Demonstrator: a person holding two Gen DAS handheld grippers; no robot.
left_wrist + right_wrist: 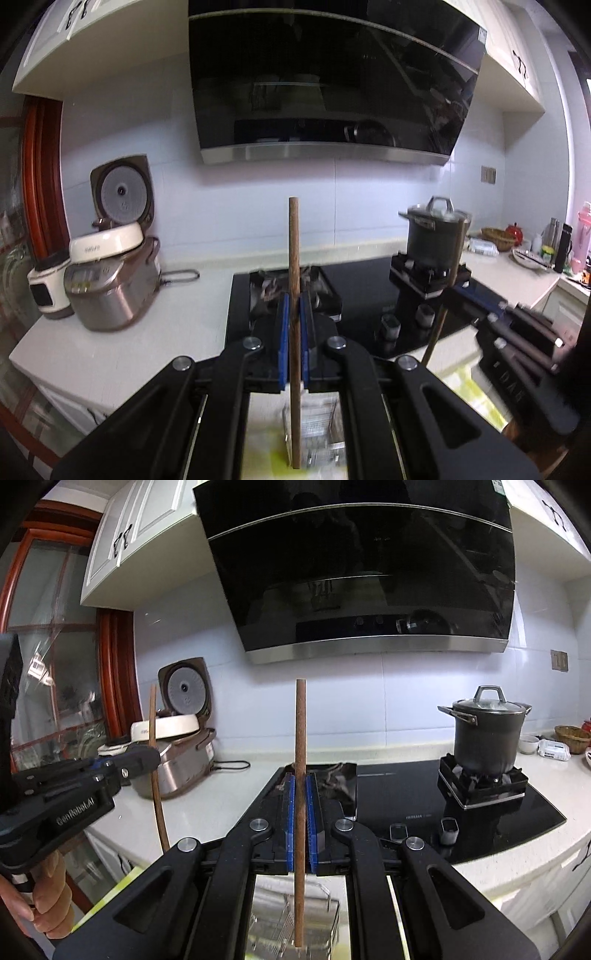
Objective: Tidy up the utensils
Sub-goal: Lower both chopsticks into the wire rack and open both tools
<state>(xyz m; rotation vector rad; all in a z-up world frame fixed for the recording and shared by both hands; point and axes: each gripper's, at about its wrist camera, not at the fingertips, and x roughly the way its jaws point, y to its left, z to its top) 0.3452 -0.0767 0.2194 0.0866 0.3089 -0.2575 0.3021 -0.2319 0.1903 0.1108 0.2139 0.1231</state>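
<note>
1. The range hood (332, 85) fills the top of both views, with the black stove (461, 812) below it, set into the pale desk (122, 332).
2. A lidded pot (484, 731) sits on the far burner, and a rice cooker (110, 280) with its lid up stands on the desk by the wall; neither belongs to the task.
3. Below the grippers lies a clear container (295, 919), blurred (probably the utensil holder, though that is a guess).
4. The left gripper (294, 306) is pressed together on one chopstick (294, 258), pinching it near the middle so that it stands upright with its lower end over the container.
5. The right gripper (301, 794) is pinched in the same way on a second chopstick (300, 746), also upright, with its tip above the container.
6. Each stick looks like thin wood: light, stiff, and narrow enough to swivel between flat pads.
7. A hold near the middle, as now, should keep either one balanced, and a firm squeeze should not harm it.
</note>
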